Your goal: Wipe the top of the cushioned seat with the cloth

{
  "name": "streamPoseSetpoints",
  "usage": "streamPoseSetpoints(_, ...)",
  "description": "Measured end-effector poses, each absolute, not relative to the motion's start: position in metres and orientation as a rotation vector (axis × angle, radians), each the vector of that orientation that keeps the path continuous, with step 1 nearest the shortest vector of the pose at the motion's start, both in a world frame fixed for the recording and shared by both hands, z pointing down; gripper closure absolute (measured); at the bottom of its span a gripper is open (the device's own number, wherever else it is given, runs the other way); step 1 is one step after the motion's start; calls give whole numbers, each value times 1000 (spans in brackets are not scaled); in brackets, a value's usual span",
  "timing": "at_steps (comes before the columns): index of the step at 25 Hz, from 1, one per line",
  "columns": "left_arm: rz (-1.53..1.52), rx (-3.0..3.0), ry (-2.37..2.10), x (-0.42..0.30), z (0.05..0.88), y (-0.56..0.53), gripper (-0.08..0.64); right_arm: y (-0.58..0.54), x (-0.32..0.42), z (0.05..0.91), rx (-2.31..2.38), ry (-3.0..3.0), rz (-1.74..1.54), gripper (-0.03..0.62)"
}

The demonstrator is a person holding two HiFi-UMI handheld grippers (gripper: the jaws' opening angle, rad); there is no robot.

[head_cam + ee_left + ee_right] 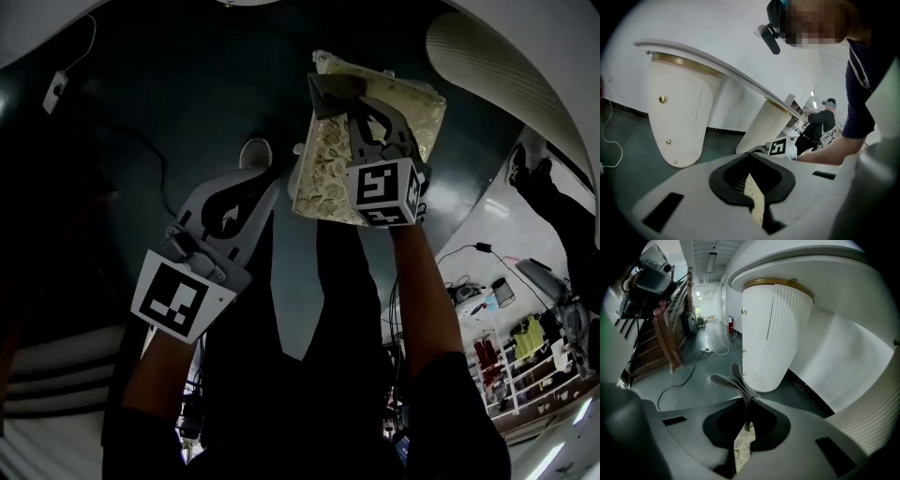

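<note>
In the head view the cushioned seat (417, 111) is a cream patterned square pad above the dark green floor. My right gripper (345, 97) reaches over it, shut on a grey cloth (328, 87) that lies on the seat's far left corner. In the right gripper view the cloth (733, 378) sticks out past the shut gripper (746, 403), and a sliver of seat (739, 442) shows below. My left gripper (264, 178) hangs just left of the seat's edge, jaws together and holding nothing. The left gripper view shows its tips (750, 157) over a strip of seat (756, 200).
A white curved counter (497, 66) on ribbed white pedestals (774, 333) (679, 117) arcs round the far side. Cables (717, 350) and a plug block (54, 91) lie on the floor. A small white round object (255, 150) sits by the left gripper. Another person (820, 123) stands further off.
</note>
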State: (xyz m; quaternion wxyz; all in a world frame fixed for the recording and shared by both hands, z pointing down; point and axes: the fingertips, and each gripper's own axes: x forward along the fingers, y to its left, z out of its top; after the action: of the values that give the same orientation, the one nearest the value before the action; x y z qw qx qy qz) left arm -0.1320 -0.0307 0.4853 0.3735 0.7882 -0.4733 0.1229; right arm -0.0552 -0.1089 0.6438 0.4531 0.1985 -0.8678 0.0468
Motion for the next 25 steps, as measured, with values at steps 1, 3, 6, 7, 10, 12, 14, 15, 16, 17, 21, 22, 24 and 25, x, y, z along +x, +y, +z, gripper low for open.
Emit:
streamPoseSetpoints(1, 316, 2021, -1210, -131, 485, -33, 552, -108, -54, 647, 483, -2136, 121, 560)
streamPoseSetpoints(3, 316, 2029, -1205, -127, 484, -38, 552, -107, -49, 652, 474, -2123, 136, 560)
streamPoseSetpoints(6, 315, 2037, -1189, -116, 483, -41, 552, -105, -40, 660, 475, -2108, 164, 560)
streamPoseSetpoints(7, 317, 2040, -1181, -113, 483, -42, 552, -105, -37, 661, 481, -2104, 175, 560)
streamPoseSetpoints(10, 329, 2047, -1157, -102, 485, -44, 552, -106, -26, 662, 501, -2096, 193, 560)
streamPoseSetpoints(12, 335, 2051, -1143, -93, 486, -46, 552, -107, -15, 663, 512, -2093, 204, 560)
streamPoseSetpoints(14, 339, 2059, -1128, -82, 487, -50, 552, -109, -1, 664, 529, -2086, 220, 560)
streamPoseSetpoints(15, 342, 2065, -1120, -76, 486, -52, 552, -110, 8, 664, 540, -2081, 228, 560)
streamPoseSetpoints(16, 345, 2071, -1112, -70, 486, -54, 553, -112, 17, 663, 551, -2075, 237, 560)
streamPoseSetpoints(17, 348, 2078, -1103, -63, 485, -56, 552, -113, 26, 662, 563, -2070, 245, 560)
streamPoseSetpoints(21, 355, 2110, -1064, -32, 483, -64, 552, -120, 64, 662, 614, -2063, 284, 560)
streamPoseSetpoints(22, 357, 2115, -1053, -24, 483, -65, 552, -123, 74, 662, 631, -2062, 294, 560)
streamPoseSetpoints(24, 365, 2122, -1033, -12, 484, -67, 552, -126, 93, 664, 665, -2049, 317, 560)
streamPoseSetpoints(25, 369, 2125, -1025, -8, 485, -68, 553, -127, 100, 664, 680, -2038, 330, 560)
